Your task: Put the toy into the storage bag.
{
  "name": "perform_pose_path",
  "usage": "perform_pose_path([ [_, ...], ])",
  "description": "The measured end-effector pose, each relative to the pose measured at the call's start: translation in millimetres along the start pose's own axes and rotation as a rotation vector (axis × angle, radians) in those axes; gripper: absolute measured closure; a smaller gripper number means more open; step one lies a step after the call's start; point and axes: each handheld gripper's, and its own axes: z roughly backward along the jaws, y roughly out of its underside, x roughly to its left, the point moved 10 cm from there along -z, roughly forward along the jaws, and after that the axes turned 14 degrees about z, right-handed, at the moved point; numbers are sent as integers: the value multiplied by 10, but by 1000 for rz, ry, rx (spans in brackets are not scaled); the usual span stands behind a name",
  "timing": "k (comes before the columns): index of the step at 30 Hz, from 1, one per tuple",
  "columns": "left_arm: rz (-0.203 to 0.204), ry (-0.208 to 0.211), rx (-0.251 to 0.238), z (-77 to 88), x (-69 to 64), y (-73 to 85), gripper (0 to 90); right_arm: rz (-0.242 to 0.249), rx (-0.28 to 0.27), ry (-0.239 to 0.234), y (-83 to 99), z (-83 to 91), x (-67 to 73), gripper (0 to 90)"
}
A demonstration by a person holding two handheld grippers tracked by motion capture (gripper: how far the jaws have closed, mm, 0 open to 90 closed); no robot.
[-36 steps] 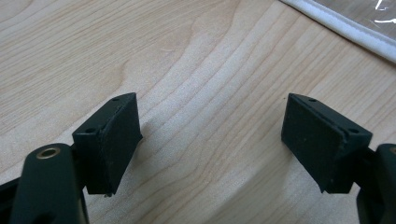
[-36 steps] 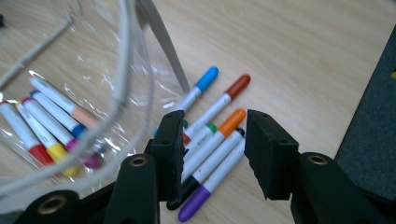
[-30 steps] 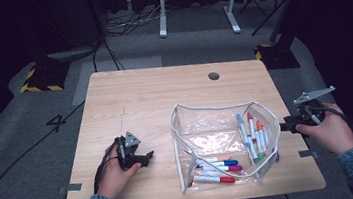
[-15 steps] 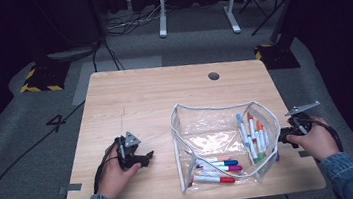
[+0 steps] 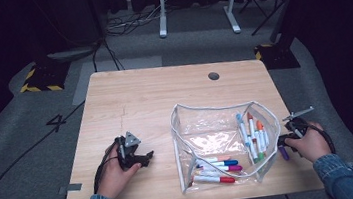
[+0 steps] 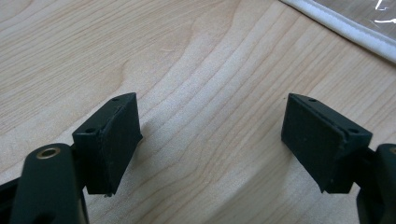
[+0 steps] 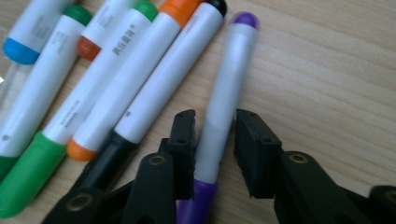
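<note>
A purple marker lies on the wooden table, just right of a clear plastic pouch. My right gripper has just been closing and its pads now sit against both sides of the marker's white barrel, low over the table. In the high view it is at the table's right edge with the purple marker under it. My left gripper rests on the table left of the pouch. Its jaws stand wide open over bare wood.
The pouch holds several markers: one group upright along its right side, another lying at its front. Green, orange and black-capped markers lie close to the left of the purple one. A cable hole sits near the far edge.
My right hand has come down from above the table's right edge to the tabletop beside the pouch. The left hand has stayed still.
</note>
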Motion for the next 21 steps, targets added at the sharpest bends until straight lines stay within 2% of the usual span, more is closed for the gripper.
perform_pose_path([
  [1, 0, 0, 0, 0, 0, 0, 202, 0, 0, 0, 0, 0, 0, 709],
  [2, 0, 0, 0, 0, 0, 0, 202, -17, 2, 26, 12, 3, -36, 749],
  [4, 0, 0, 0, 0, 0, 0, 202, -33, 11, 43, 28, 11, -56, 767],
  [10, 0, 0, 0, 0, 1, 0, 202, -88, 6, 23, 38, 50, -61, 769],
  [13, 0, 0, 0, 0, 0, 0, 202, -79, -9, 26, 23, 91, -86, 769],
  [14, 0, 0, 0, 0, 0, 0, 202, -91, -11, 24, 15, 117, -81, 769],
  [15, 0, 0, 0, 0, 0, 0, 202, -83, -36, 21, -27, 208, -93, 769],
  [17, 0, 0, 0, 0, 0, 0, 202, -84, -42, 23, -45, 247, -93, 769],
  [18, 0, 0, 0, 0, 1, 0, 202, -76, -72, 18, -117, 372, -77, 769],
  [21, 0, 0, 0, 0, 1, 0, 202, -50, -93, 20, -207, 530, -55, 769],
])
